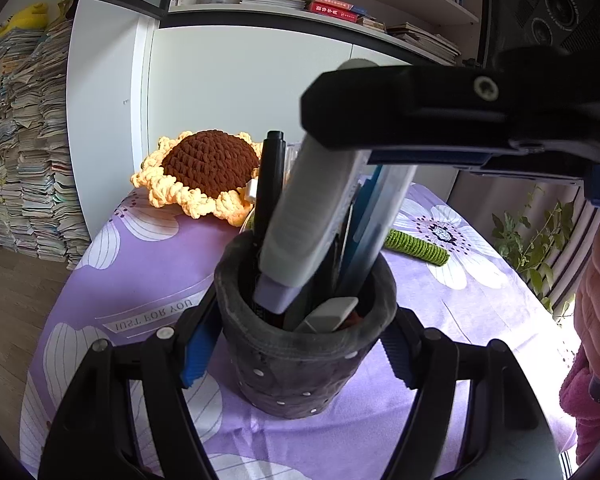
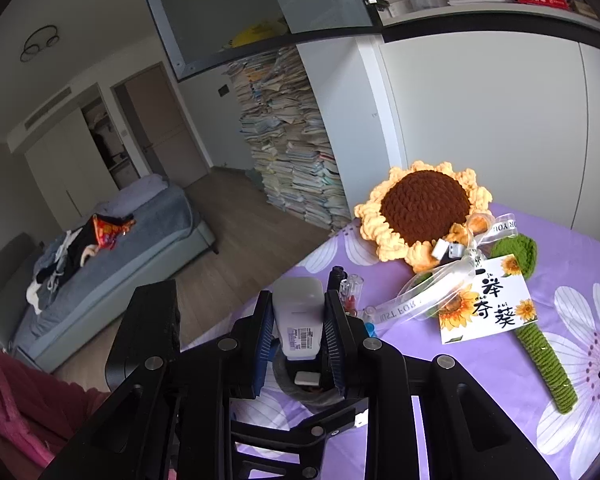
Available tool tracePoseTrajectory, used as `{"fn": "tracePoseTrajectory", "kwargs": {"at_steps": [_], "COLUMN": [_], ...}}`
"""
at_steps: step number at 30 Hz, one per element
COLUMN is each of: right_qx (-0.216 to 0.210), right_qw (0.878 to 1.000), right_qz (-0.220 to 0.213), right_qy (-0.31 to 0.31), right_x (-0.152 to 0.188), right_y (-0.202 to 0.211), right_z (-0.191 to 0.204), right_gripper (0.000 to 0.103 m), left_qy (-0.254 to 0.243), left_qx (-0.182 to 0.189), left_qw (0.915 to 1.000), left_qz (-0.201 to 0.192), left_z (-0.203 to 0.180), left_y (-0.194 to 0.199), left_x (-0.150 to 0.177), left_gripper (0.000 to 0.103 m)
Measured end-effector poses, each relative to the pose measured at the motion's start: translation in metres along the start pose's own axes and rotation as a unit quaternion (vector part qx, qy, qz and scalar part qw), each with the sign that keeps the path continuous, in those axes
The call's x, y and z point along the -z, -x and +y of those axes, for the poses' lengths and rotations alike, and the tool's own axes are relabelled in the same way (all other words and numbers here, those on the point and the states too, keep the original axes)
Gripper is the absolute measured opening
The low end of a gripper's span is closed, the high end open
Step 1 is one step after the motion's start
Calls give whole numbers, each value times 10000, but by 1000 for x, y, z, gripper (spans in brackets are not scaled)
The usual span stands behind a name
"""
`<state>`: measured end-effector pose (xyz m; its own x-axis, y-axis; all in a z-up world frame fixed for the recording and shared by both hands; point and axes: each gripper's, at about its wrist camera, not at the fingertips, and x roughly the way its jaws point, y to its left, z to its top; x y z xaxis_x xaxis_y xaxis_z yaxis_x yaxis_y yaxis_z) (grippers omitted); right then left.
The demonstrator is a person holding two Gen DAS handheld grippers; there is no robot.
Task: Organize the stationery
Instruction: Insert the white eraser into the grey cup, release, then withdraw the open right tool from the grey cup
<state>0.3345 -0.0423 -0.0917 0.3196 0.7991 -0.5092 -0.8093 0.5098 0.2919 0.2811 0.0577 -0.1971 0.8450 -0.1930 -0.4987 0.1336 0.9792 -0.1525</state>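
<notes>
The right gripper (image 2: 298, 332) is lowering a pale grey correction-tape dispenser (image 1: 312, 216) nose-first into the dark felt pen cup (image 1: 304, 364), which is standing on the purple flowered tablecloth (image 1: 140, 264). To finish this well, I would say the dispenser needs guiding into the free gap at the near side of the cup, clear of the black marker (image 1: 268, 184) and the blue pens (image 1: 364, 232) already leaning there, and should only be let go once its lilac tip is resting low inside, above the white eraser (image 1: 328, 314); dropped from this tilt it could tip the soft cup or lever the pens out.

The right gripper's blue pads are set narrowly and are pressing on both flat sides of the dispenser, so it is gripping it firmly near the labelled end.

The left gripper (image 1: 300, 344) is bracing the cup: its fingers are sitting against the felt wall on either side, and the rim is looking slightly pinched, though the cup's curve is hiding the contact, so I am only judging that it is clamped and not just cradled. A crocheted sunflower (image 2: 424, 208) is lying further back, well apart from the work.
</notes>
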Motion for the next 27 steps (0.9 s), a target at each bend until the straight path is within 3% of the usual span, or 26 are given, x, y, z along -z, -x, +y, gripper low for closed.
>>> {"fn": "tracePoseTrajectory", "kwargs": {"at_steps": [11,14,16,23,27], "right_qx": [23,345,561,1190,1315], "right_qw": [9992,9977,9956,9802,9651], "right_qz": [-142,-237,-311,-307,-381], "right_qy": [-374,-533,-678,-1556,-2232], "right_x": [9,23,35,93,122], "right_y": [23,40,53,93,109], "right_z": [-7,-11,-16,-44,-63], "right_gripper": [29,46,52,52,52], "left_qy": [-2,-4,-4,-35,-87], "left_qx": [7,7,8,-36,-158], "left_qw": [10000,10000,10000,10000,9998], "left_qz": [17,18,18,35,13], "left_z": [1,1,1,-1,-3], "left_y": [-1,-1,-1,-1,-1], "left_x": [0,0,0,0,0], "left_gripper": [72,72,72,73,75]}}
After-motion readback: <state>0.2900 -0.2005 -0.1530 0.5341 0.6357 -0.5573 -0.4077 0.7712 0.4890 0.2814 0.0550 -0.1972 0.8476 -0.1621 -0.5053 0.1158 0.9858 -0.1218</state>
